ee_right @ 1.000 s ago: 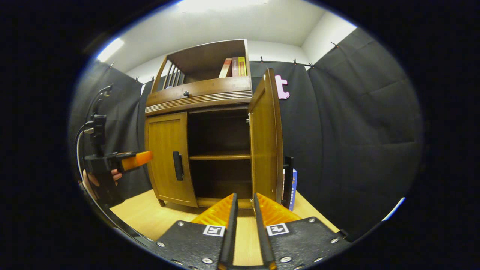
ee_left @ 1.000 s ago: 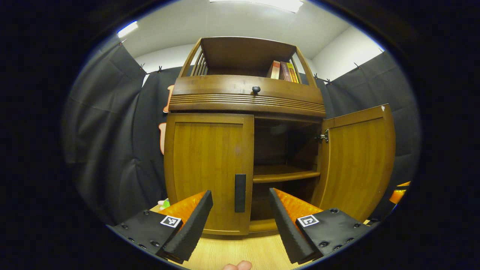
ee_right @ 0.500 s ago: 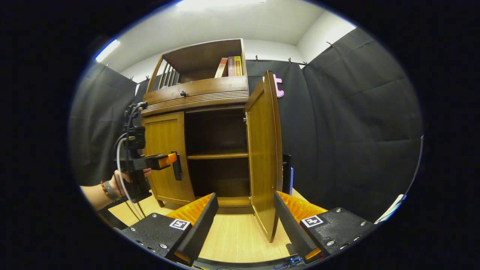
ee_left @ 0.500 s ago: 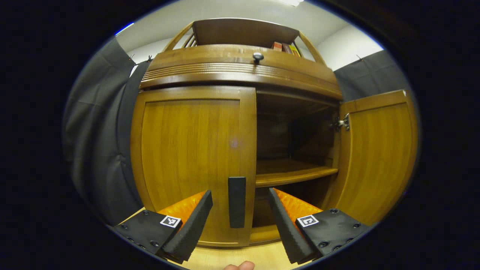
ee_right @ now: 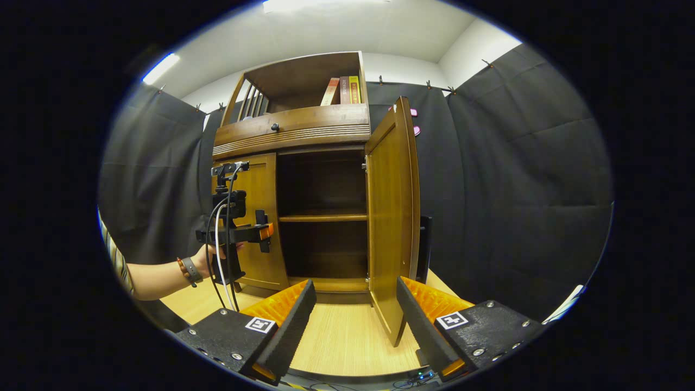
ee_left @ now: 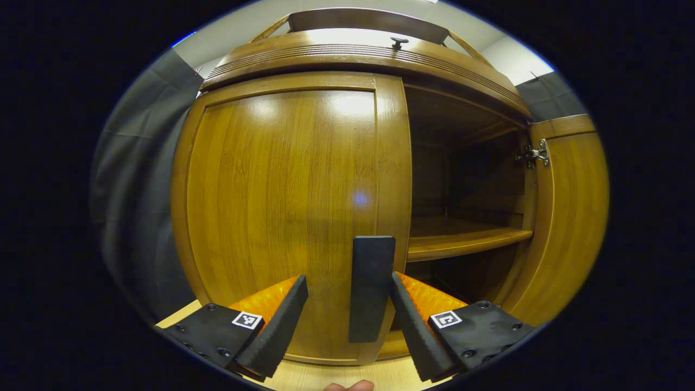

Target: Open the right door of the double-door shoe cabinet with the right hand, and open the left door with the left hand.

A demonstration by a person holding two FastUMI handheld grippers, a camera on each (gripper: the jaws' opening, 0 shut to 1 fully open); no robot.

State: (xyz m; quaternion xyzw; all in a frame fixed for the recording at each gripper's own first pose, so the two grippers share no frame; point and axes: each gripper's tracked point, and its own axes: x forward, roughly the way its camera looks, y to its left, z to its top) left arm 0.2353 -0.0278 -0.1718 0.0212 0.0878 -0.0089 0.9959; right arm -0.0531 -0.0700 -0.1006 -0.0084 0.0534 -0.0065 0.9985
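Black-draped booth, pale wooden desk (ee_right: 347, 336). Shoe cabinet (ee_right: 293, 130), centre frame: rigid, probably heavy. Right door (ee_right: 388, 217) swung open; left door (ee_left: 288, 206) closed. Hold point: dark vertical handle (ee_left: 372, 288), between left gripper (ee_left: 347, 317) jaws, spread. Right gripper (ee_right: 355, 320) jaws released. Book spines illegible.
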